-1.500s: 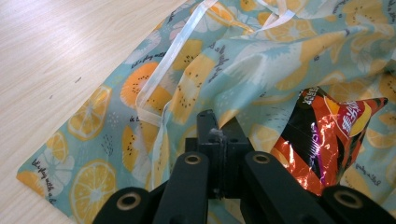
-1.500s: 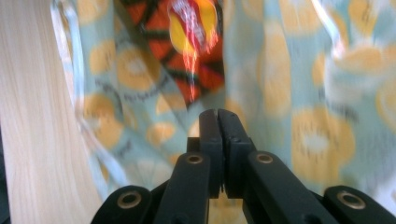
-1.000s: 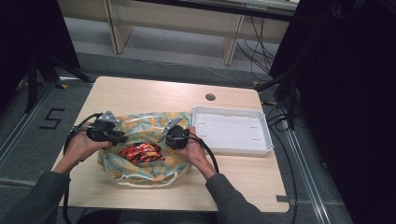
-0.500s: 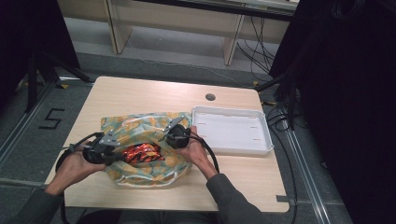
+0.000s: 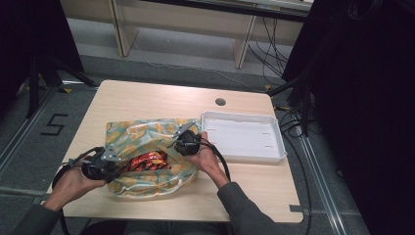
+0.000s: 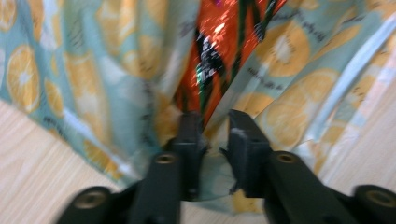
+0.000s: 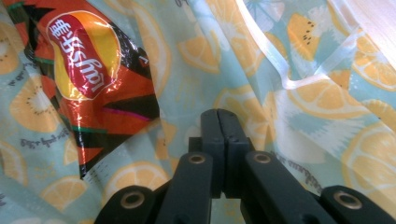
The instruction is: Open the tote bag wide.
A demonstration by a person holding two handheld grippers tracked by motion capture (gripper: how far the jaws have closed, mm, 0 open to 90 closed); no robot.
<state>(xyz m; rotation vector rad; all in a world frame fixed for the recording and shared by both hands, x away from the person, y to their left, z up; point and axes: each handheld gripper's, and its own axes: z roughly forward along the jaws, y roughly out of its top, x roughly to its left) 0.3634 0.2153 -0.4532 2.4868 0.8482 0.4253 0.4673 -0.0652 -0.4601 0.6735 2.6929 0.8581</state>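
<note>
Tongs at work on the fruit-print bag (image 5: 147, 161) lying on the counter (image 5: 147, 100) beside a white tray (image 5: 244, 139): right tongs (image 7: 218, 122) pinch its film shut, left tongs (image 6: 215, 126) — just reopening — stand narrowly apart at the rim. We'd regrip there, spreading the mouth gently off the chip packet (image 7: 88, 70).

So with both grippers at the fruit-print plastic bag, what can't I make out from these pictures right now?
- Left gripper: its own view is blurred; whether the pads pinch the fruit-print plastic bag is unclear.
- Right gripper: jaws together, but whether film is caught between them is hidden.
- Red foil crisp packet: the bag's folds cover its lower part in the high view.
- White plastic tray: too small there to read surface detail.
</note>
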